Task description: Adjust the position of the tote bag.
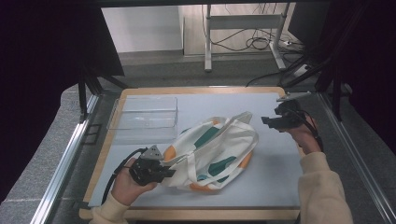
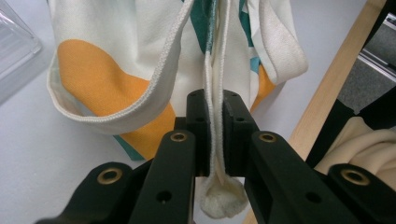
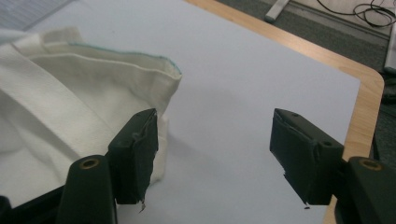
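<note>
Left gripper [image 2: 214,135]: clamping the tote bag [image 1: 212,151] strap edge between its jaws.
Right gripper [image 3: 215,154]: jaws gaping, holding nothing; bag corner lying just beside one jaw.
Hidden: bag opening, cut off past the frame.
Tray [image 1: 144,112]: sitting beyond the left gripper.

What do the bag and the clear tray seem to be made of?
Bag: apparently woven cotton canvas, matte, cream with orange and green print; stitched hems and soft folds show. Clear tray: probably hard plastic, glossy and see-through, with light glinting on its rim.
</note>
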`<state>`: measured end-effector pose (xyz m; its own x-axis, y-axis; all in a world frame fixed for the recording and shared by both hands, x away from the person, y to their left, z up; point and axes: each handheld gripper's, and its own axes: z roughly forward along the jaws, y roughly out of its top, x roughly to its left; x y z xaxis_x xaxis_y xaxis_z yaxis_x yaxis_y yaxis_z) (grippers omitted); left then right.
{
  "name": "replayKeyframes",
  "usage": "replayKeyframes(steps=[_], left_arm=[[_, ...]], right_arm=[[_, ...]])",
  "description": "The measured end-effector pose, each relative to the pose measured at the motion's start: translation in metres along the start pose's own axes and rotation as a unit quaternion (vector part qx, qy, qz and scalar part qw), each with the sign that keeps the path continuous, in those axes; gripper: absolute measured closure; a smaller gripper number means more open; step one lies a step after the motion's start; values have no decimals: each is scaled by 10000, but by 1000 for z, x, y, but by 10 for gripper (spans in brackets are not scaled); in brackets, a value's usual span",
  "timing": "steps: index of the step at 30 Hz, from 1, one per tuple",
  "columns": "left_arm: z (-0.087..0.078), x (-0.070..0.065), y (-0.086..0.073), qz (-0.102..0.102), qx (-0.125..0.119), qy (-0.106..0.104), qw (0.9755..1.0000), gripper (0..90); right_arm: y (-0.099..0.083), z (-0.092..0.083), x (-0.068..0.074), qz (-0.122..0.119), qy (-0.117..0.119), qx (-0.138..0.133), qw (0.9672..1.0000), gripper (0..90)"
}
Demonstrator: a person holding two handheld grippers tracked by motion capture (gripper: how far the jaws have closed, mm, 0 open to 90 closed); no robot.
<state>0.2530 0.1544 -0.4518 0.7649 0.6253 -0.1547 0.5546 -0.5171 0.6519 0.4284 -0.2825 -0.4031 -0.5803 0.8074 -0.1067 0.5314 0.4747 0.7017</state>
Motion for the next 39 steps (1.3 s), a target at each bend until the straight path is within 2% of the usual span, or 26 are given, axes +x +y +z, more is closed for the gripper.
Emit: replayKeyframes(steps=[1,7,12,16,17,22,26,29,31,36,39], left_arm=[[0,1,0,56,27,6,10000,839],[1,0,0,17,4,11,10000,838],[0,1,0,1,-3,20,10000,838],[0,0,0,10,-1,24,10000,838],[1,0,0,10,2,17,10000,838],[0,1,0,9,22,8,10000,839],[1,1,0,-7,8,8,10000,839],[1,2,0,-2,18,-1,10000,839],[1,2,0,-7,17,-7,10000,839],[2,2,0,-12,25,-17,10000,839],[3,3,1,-15,32,-17,10000,839]], right_arm=[[0,2,0,-26,-1,42,10000,325],[5,19,-4,-72,104,105,9999,329],[8,35,-3,-150,285,183,9993,322],[11,40,-1,-257,433,195,9985,322],[15,43,1,-407,555,195,9974,319],[27,50,8,-806,839,261,9929,313],[36,59,11,-1190,971,534,9867,317],[40,65,10,-1312,1083,693,9830,317],[41,67,10,-1328,1128,712,9821,316],[47,82,7,-1421,1361,758,9775,299],[49,88,11,-1516,1472,780,9743,338]])
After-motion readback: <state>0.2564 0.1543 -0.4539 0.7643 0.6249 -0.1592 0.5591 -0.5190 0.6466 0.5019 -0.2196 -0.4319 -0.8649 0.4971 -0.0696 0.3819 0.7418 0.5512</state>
